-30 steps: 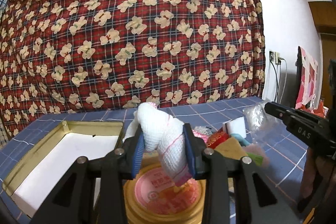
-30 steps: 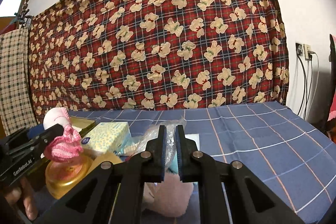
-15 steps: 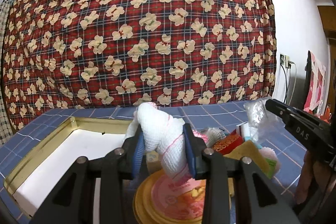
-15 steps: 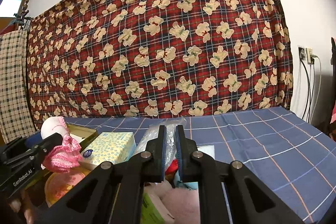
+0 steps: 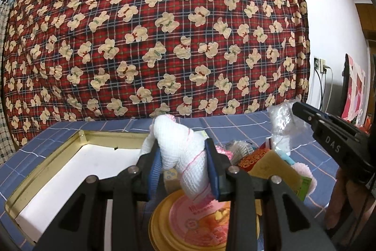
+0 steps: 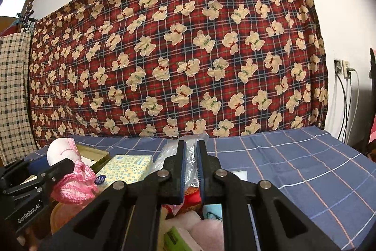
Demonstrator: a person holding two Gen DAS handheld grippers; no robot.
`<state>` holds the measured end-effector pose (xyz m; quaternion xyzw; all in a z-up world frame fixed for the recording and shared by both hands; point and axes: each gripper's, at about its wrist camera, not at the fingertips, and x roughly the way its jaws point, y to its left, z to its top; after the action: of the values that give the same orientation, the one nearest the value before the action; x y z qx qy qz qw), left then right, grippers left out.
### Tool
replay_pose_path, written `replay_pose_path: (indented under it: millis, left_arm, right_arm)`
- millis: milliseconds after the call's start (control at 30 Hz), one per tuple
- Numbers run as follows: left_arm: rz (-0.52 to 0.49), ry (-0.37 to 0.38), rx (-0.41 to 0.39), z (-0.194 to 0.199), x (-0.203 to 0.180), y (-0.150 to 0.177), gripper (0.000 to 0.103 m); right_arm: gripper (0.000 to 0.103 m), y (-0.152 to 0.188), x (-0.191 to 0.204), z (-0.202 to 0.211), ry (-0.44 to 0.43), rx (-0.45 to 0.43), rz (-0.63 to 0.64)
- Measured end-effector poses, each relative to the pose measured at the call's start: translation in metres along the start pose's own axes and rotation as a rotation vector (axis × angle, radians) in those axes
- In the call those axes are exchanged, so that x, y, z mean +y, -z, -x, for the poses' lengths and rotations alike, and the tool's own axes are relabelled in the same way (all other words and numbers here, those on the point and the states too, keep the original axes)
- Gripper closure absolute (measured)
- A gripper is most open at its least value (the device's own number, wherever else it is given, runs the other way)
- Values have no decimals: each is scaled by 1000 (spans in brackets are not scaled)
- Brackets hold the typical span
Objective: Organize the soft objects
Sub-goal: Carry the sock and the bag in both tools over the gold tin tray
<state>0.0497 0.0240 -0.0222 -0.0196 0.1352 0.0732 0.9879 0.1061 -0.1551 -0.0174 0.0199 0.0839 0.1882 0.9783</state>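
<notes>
The left gripper point(image 5: 184, 165) has its fingers clamped on a white knitted cloth point(image 5: 185, 154) with a pink frilly edge, held in the air above a round yellow tin point(image 5: 199, 222) with a pink label. Just left of the tin lies a shallow gold-rimmed box point(image 5: 47, 171) with a white inside. Right of the tin sits a heap of soft things: a yellowish sponge point(image 5: 272, 166), a red patterned pouch point(image 5: 251, 157) and a fluffy pink piece point(image 5: 303, 173).

The right gripper point(image 6: 191, 171) has its fingers nearly together on a clear plastic bag point(image 6: 169, 152), raised above that heap. From the right wrist view, a yellow dotted tissue pack point(image 6: 127, 167) lies behind the tin. Everything rests on a blue checked sheet point(image 6: 293, 161); beyond the tin hangs a red plaid blanket point(image 6: 188, 51) printed with bears.
</notes>
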Motion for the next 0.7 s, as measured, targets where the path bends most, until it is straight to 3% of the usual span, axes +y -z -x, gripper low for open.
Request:
replay_pose_path:
  millis: [300, 700]
  left_arm:
    - [5, -21, -30, 5, 3, -1, 69]
    - [36, -89, -51, 10, 13, 1, 69]
  right_arm:
    - [93, -5, 24, 6, 12, -82, 79]
    - [93, 0, 43, 13, -12, -116, 117]
